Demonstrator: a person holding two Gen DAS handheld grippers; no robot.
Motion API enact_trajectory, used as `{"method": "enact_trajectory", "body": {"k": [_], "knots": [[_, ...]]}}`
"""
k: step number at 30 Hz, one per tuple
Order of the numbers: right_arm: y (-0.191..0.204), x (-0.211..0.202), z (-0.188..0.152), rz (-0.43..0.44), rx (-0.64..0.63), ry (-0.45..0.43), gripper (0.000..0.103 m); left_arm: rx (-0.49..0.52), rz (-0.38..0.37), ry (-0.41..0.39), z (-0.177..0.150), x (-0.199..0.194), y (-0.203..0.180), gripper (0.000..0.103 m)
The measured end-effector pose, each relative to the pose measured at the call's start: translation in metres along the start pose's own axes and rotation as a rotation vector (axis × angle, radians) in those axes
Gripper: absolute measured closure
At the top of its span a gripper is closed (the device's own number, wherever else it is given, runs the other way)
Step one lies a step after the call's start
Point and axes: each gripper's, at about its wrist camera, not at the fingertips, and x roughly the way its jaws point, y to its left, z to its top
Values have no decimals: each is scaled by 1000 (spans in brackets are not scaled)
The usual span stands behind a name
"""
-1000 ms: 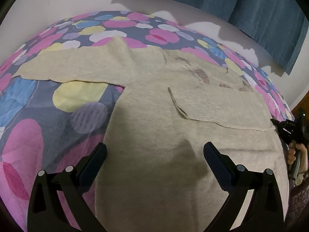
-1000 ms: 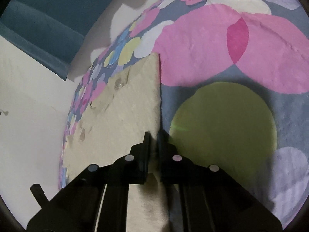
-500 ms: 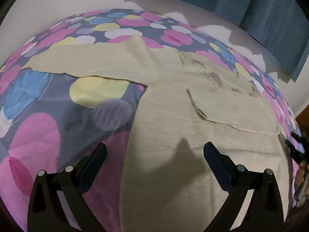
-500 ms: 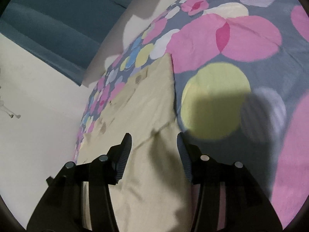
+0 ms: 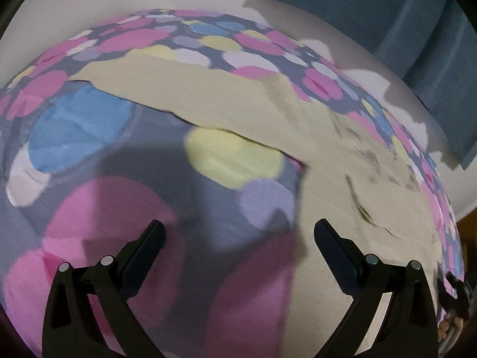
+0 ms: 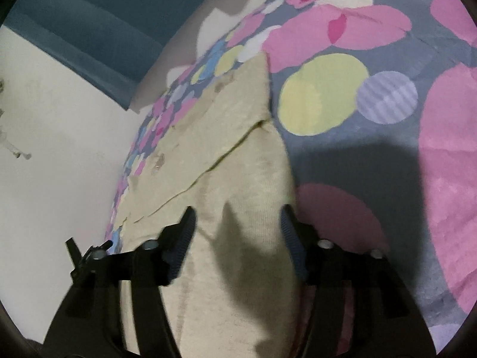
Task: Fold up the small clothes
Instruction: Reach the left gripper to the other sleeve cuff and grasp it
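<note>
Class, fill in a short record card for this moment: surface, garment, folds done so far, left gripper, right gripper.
surface: bedspread with coloured spots
garment: beige sweater, lying flat
folds done so far: one sleeve laid across the body; the other sleeve spread out sideways
left gripper: jaws open, empty, above the sweater's side edge
right gripper: jaws have just been opening, nothing gripped, sweater beneath
</note>
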Motion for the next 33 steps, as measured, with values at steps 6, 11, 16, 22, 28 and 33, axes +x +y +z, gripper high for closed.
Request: {"method": "enact_trajectory", "body": {"k": [6,11,16,22,28,33], "knots": [[16,6,-7,-15,-99,-22,20,-94,56,-17,23,10,49,4],[20,9,-8,-8,-129,-29,12,-121,102,-57,53,20,85,4],[21,10,-7,8,-132,-29,8,-209,75,-83,88,34,130,4],[22,10,-7,16,-136,-25,6,-312,-6,-125,126,49,177,4],[22,10,-7,19,-135,-25,5,-414,-136,-178,155,65,218,4],[22,10,-7,19,-135,-23,5,-493,-171,-167,168,68,231,4]]}}
